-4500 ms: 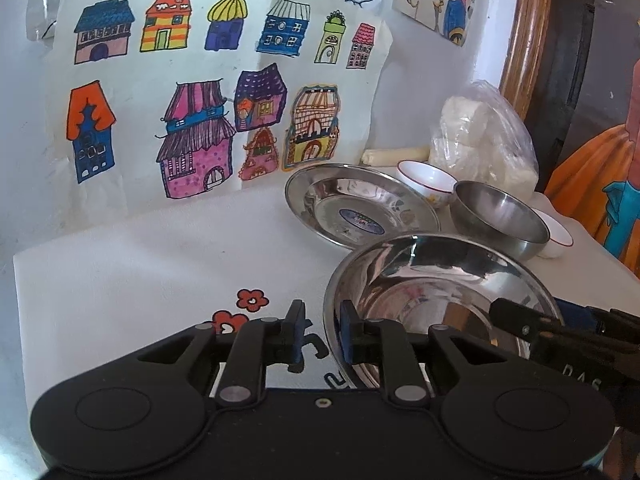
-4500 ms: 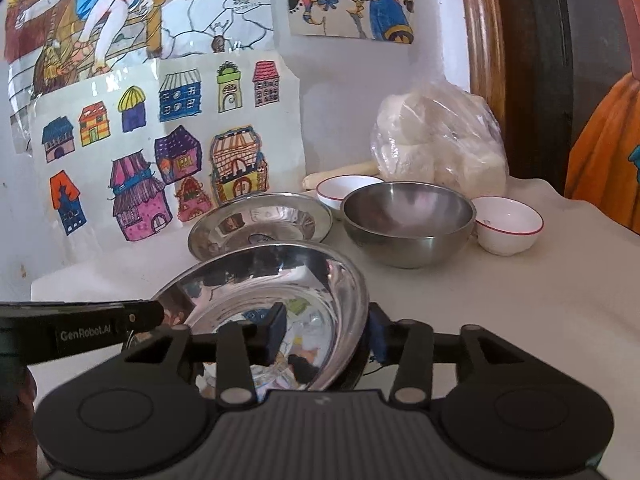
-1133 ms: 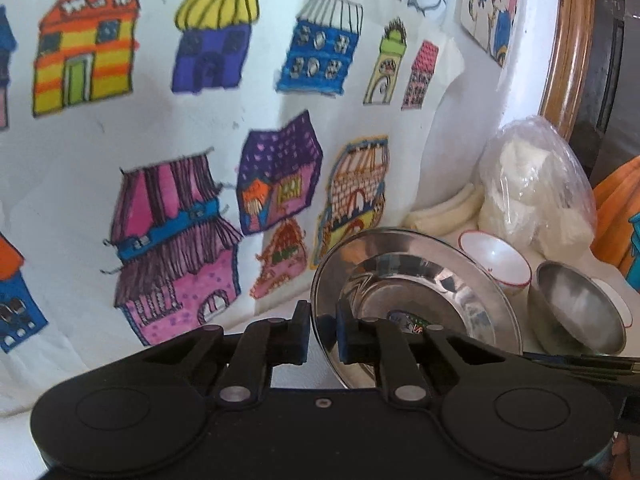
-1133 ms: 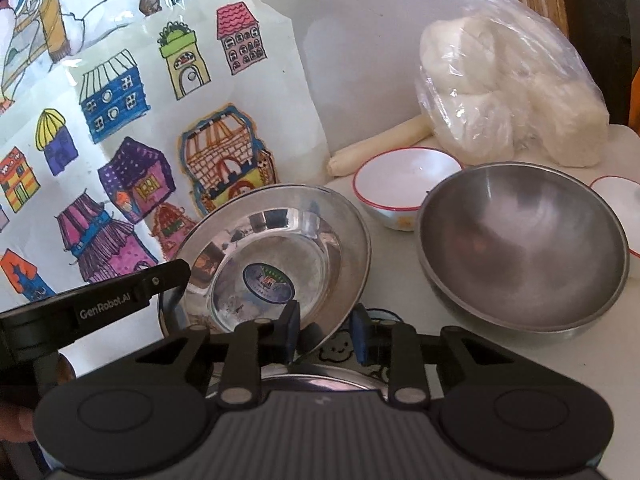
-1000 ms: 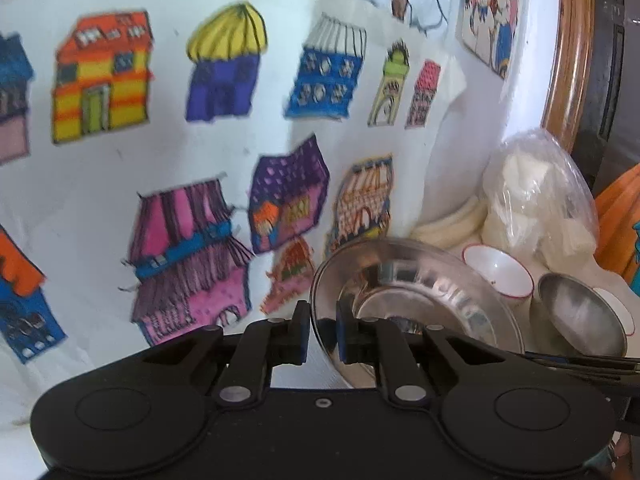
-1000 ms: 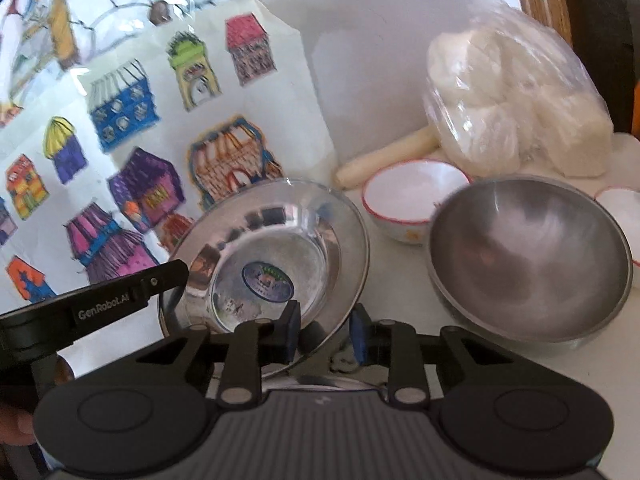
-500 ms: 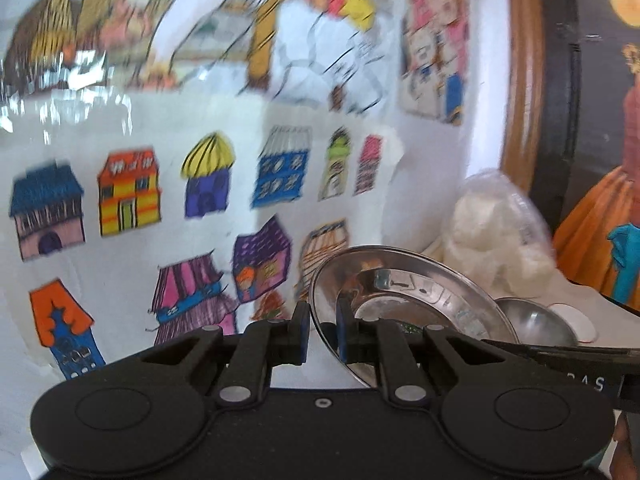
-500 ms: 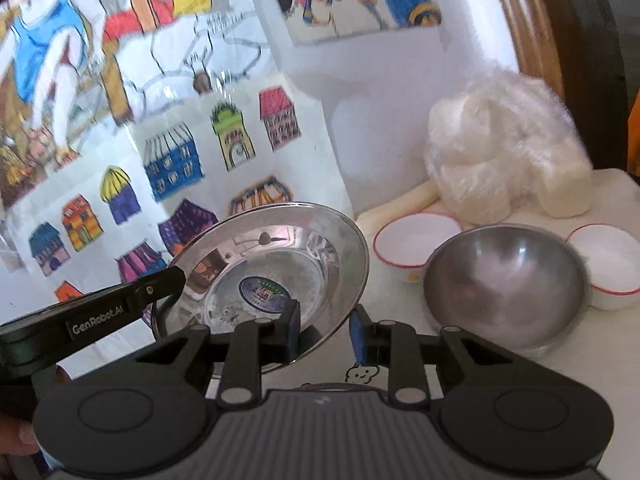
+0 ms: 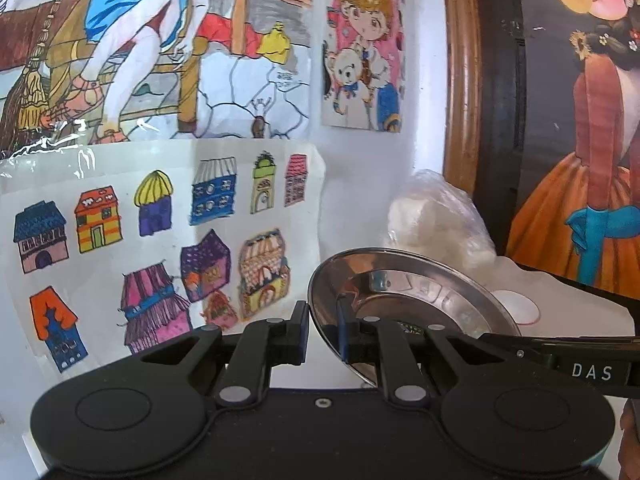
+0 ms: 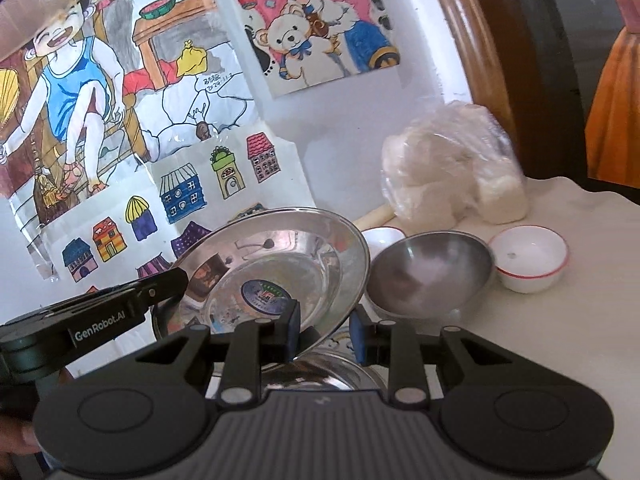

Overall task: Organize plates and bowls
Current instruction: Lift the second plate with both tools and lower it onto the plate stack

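A steel plate with a round sticker (image 10: 280, 268) is held in the air, tilted, by both grippers. My left gripper (image 9: 322, 332) is shut on its left rim; the plate also shows in the left wrist view (image 9: 404, 292). My right gripper (image 10: 324, 334) is shut on its near right rim. A second steel plate (image 10: 320, 372) lies on the table right under it. A deep steel bowl (image 10: 430, 272) stands to the right, with one red-rimmed white bowl (image 10: 528, 258) beside it and another (image 10: 382, 238) behind it.
A plastic bag of white lumps (image 10: 452, 176) and a pale roll (image 10: 374, 216) lie against the back wall. Children's drawings (image 9: 160, 216) cover the wall at left. A dark wooden frame (image 9: 460, 80) stands at the right. The white table (image 10: 560, 340) extends to the right.
Both grippers have lifted the stickered plate off the table and drawn it back toward me and up. The other plate now lies below it.
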A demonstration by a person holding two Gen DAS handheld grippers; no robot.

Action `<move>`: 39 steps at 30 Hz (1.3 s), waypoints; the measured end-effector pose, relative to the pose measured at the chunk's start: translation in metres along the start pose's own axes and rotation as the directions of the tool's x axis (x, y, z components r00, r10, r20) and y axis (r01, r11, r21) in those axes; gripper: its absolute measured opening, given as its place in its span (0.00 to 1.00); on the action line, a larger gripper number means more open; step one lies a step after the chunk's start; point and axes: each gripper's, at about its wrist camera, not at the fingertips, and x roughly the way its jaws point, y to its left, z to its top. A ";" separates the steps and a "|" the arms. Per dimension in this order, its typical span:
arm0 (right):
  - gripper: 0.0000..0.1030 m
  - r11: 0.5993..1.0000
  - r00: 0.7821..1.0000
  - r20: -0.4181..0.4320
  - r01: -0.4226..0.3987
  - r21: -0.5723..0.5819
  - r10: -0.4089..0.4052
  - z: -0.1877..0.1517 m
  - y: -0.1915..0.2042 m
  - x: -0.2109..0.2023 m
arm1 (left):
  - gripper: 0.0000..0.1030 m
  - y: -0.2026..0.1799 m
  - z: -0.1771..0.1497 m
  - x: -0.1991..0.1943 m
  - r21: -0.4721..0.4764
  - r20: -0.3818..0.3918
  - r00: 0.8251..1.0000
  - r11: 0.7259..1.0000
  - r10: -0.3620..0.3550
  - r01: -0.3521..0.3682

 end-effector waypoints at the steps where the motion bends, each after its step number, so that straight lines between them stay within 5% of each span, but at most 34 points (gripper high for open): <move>1: 0.29 1.000 1.000 -0.001 0.002 0.000 -0.002 -0.001 -0.001 -0.002 | 0.15 -0.002 -0.001 -0.001 0.001 -0.003 1.000 1.000 -0.003 0.003; 39: 0.31 1.000 0.986 -0.164 0.009 -0.021 -0.013 -0.057 0.006 -0.010 | 0.16 0.010 -0.066 0.005 -0.023 -0.203 0.979 0.999 0.024 -0.029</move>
